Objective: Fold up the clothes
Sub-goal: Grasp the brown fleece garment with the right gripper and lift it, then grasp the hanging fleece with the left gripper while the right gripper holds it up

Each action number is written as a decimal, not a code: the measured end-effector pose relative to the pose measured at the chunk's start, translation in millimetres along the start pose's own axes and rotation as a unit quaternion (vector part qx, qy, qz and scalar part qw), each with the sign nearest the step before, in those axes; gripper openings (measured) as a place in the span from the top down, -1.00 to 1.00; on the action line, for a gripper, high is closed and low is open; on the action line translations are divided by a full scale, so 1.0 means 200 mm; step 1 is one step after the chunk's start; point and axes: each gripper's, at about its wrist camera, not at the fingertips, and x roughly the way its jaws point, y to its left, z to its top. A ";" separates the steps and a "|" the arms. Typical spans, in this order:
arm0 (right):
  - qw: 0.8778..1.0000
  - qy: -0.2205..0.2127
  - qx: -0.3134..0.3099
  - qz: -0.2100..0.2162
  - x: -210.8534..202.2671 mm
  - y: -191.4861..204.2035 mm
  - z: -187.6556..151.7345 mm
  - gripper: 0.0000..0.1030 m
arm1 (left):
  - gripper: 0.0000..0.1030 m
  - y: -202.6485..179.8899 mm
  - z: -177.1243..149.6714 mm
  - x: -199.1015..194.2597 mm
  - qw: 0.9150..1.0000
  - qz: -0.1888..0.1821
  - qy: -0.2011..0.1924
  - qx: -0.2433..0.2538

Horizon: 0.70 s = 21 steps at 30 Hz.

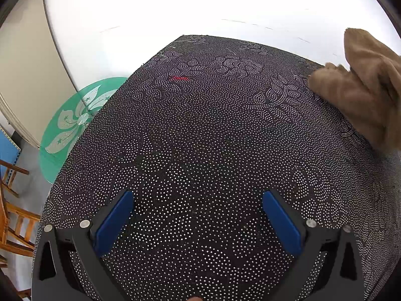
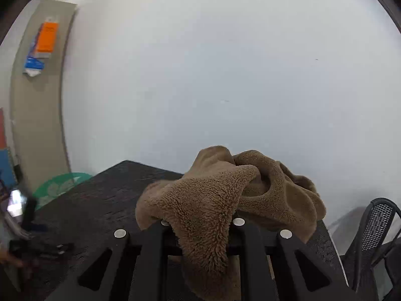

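The right gripper (image 2: 200, 228) is clamping a bunched brown fleece garment (image 2: 225, 190), which is hanging over the far right corner of the dark dotted mat (image 1: 200, 138). The left gripper (image 1: 198, 215) is hovering, jaws apart and empty, over the mat's near middle, with the garment lying far right of it.

A fuzzy brown fleece garment (image 2: 213, 200) is showing one plain tan shade – no print. The black tablecloth (image 1: 200, 138) is carrying swirls of tiny white dots. Beside it, a round green glass tabletop (image 1: 72, 123) is bearing a white flower emblem – five-petalled.
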 end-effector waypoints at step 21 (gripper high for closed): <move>0.994 0.089 -0.002 0.063 -0.18 0.13 -0.21 0.70 | -1.00 -0.01 0.00 0.00 1.000 0.003 0.002 0.001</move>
